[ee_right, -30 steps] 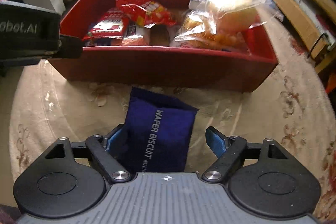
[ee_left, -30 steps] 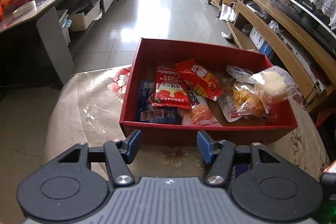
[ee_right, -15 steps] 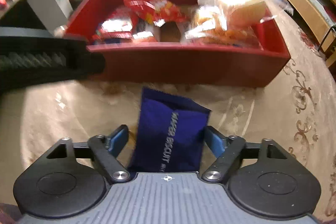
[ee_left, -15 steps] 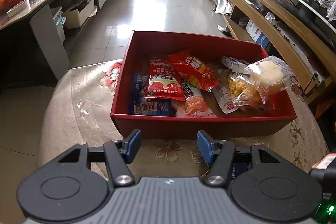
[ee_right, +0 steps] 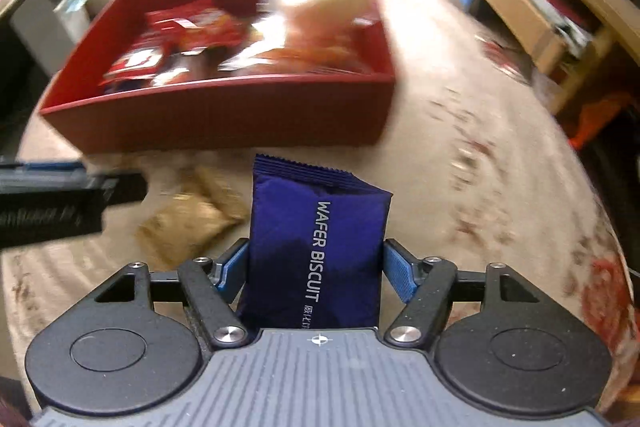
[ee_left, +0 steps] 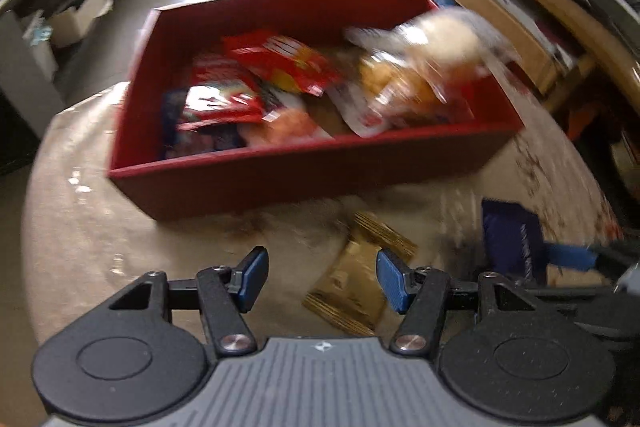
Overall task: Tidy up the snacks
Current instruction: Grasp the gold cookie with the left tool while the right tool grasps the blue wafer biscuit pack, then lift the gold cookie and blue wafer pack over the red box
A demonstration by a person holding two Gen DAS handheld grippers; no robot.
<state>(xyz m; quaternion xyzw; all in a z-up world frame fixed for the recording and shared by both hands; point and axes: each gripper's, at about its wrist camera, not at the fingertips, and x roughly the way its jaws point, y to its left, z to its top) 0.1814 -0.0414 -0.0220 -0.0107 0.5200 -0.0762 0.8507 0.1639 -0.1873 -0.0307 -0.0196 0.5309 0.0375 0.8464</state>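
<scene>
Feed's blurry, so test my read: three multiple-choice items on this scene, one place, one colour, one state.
1. Gold packet lies: A on the table, before the box; B inside the box; C on the floor.
2. Wafer pack is: A red; B green; C blue.
3. Left tongs are: A shut on the gold packet; B open, empty; C shut on nothing.
A: it lies on the cloth outside the red wall. C: its wrapper is dark blue. B: the pads stand apart, gripping nothing.

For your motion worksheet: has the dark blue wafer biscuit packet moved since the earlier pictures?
Yes. The dark blue wafer biscuit packet now sits squarely between the right gripper pads and nearer the red cardboard box.
</scene>
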